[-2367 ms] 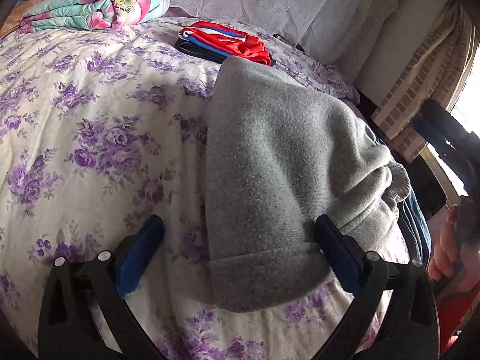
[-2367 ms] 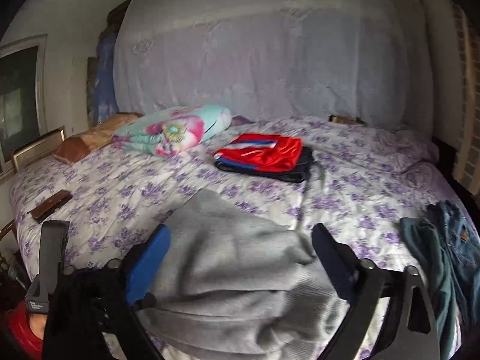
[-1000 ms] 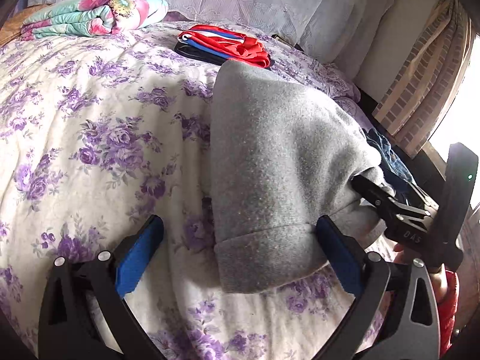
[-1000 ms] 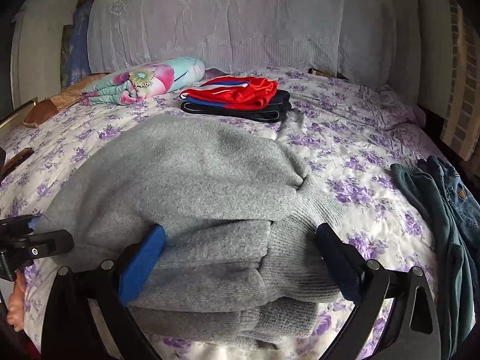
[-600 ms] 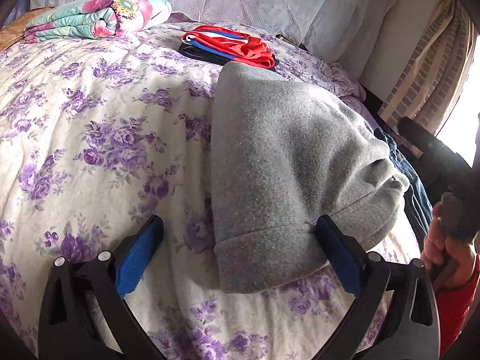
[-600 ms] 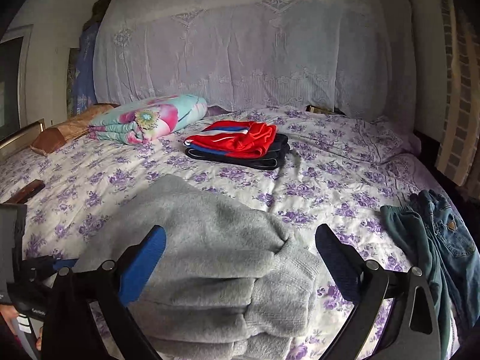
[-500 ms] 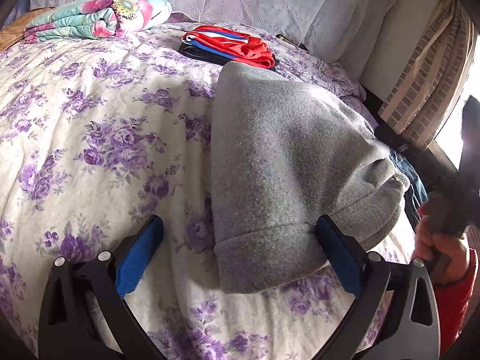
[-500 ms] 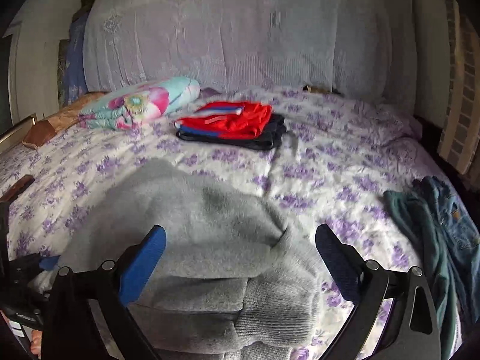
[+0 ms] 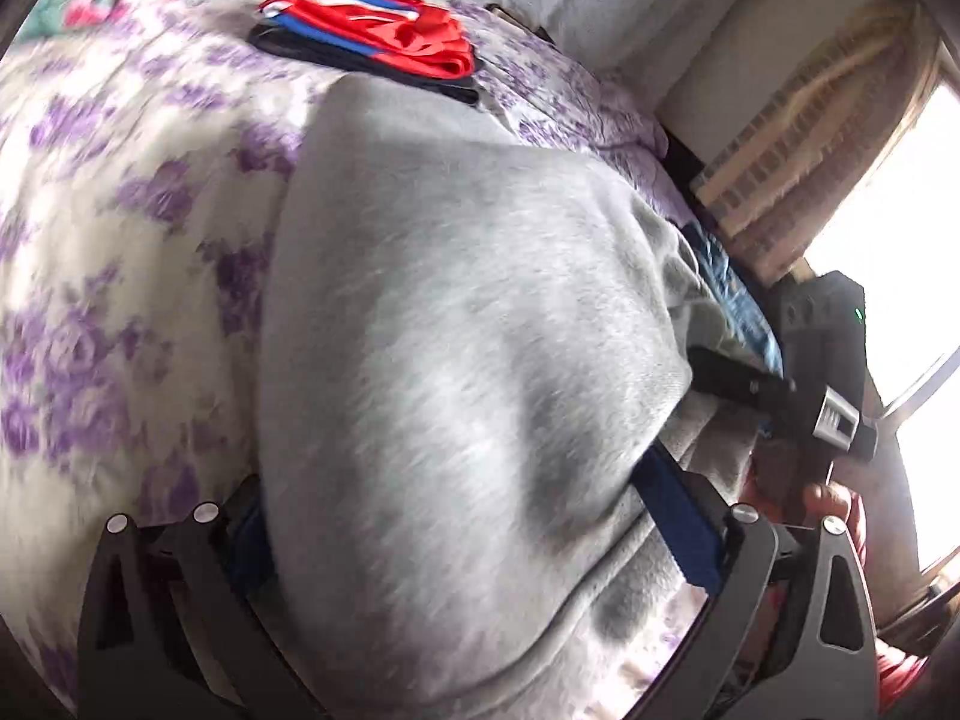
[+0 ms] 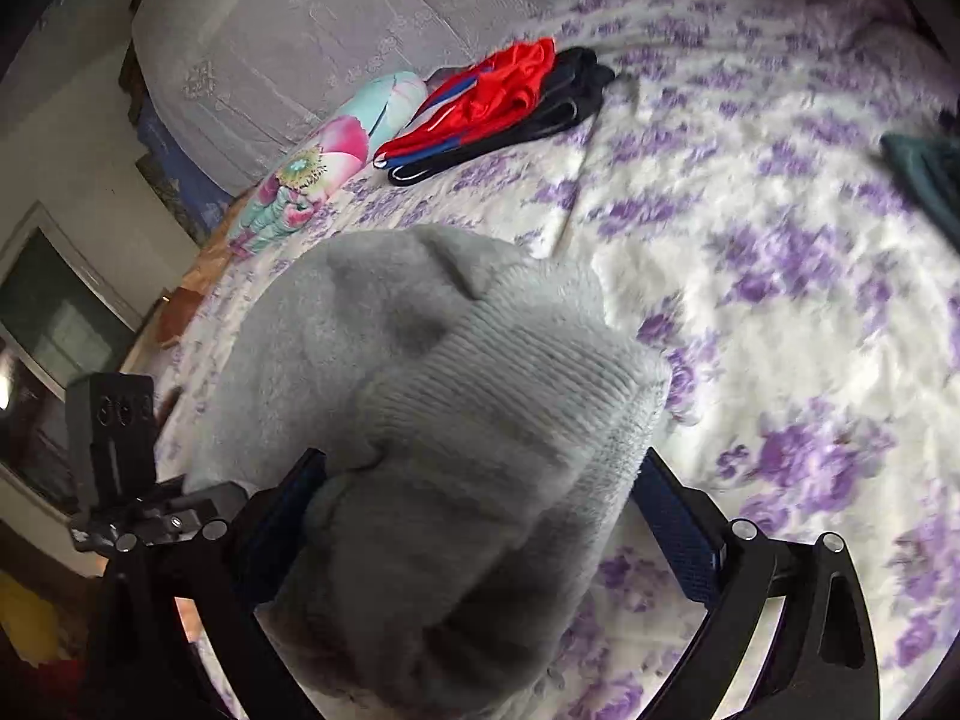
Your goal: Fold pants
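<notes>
The folded grey sweatpants (image 9: 450, 360) fill the left wrist view, lying on the purple-flowered bedsheet (image 9: 120, 240). My left gripper (image 9: 468, 516) is open with the pants' near folded end bulging between its blue pads. In the right wrist view the ribbed waistband end of the pants (image 10: 468, 420) sits between the blue pads of my right gripper (image 10: 480, 504), which is open around it. The right gripper's body also shows in the left wrist view (image 9: 810, 384) at the pants' right end. The left gripper's body shows in the right wrist view (image 10: 120, 456).
A folded stack of red, blue and black clothes (image 9: 372, 30) (image 10: 498, 108) lies further up the bed. A flowered pillow (image 10: 318, 156) is near the headboard. Blue jeans (image 9: 732, 306) and a dark green garment (image 10: 924, 180) lie at the bed's right side.
Both grippers have moved in onto the grey pants from opposite ends. The pants now bulge up between each pair of pads. Both views are blurred by motion.
</notes>
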Demonstrator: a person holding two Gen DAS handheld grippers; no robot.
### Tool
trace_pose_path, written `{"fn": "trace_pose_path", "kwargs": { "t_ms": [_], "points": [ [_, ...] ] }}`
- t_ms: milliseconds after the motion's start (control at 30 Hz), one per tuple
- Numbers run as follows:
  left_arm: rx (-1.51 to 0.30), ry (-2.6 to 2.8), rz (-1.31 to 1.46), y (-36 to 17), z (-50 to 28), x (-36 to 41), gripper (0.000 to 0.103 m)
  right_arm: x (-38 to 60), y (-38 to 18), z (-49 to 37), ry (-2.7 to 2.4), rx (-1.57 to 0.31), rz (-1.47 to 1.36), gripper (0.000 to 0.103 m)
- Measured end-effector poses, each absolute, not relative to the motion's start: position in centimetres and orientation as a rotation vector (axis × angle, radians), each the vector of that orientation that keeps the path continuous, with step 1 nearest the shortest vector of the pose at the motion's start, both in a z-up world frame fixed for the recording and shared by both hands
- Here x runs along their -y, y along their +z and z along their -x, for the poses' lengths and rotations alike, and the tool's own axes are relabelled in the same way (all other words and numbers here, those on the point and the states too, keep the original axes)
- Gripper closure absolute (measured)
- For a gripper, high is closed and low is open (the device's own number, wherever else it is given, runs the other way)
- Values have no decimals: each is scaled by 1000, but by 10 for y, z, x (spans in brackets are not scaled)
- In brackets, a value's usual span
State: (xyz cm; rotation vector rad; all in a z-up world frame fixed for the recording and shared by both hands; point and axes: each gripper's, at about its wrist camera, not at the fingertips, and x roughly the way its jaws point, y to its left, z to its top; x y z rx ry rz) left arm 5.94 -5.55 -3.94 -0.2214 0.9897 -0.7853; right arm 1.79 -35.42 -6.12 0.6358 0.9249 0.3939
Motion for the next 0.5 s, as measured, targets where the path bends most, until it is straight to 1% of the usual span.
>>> {"fn": "trace_pose_path", "kwargs": {
  "t_ms": [67,100,133,167,200,233,300,400,500],
  "points": [
    [-986,-788,213,-36,-60,59,5,350,-59,-20,395,-890,-649,3],
    [-976,-787,216,-34,-59,59,10,343,-54,-19,416,-865,-638,17],
    [-953,-777,204,-30,-57,59,23,337,-47,-17,393,-839,-608,21],
    [-919,-768,184,-24,-55,59,29,331,-40,-16,378,-813,-572,23],
    [-879,-764,168,-16,-52,59,43,327,-33,-15,377,-788,-541,28],
    [-849,-761,158,-9,-51,59,51,326,-25,-16,376,-761,-517,34],
    [-811,-752,156,4,-55,58,55,324,-9,-22,377,-714,-482,37],
    [-729,-721,124,30,-73,57,56,322,19,-45,374,-648,-417,37],
    [-681,-700,90,62,-113,61,56,327,53,-92,368,-584,-372,37]
  ]
}}
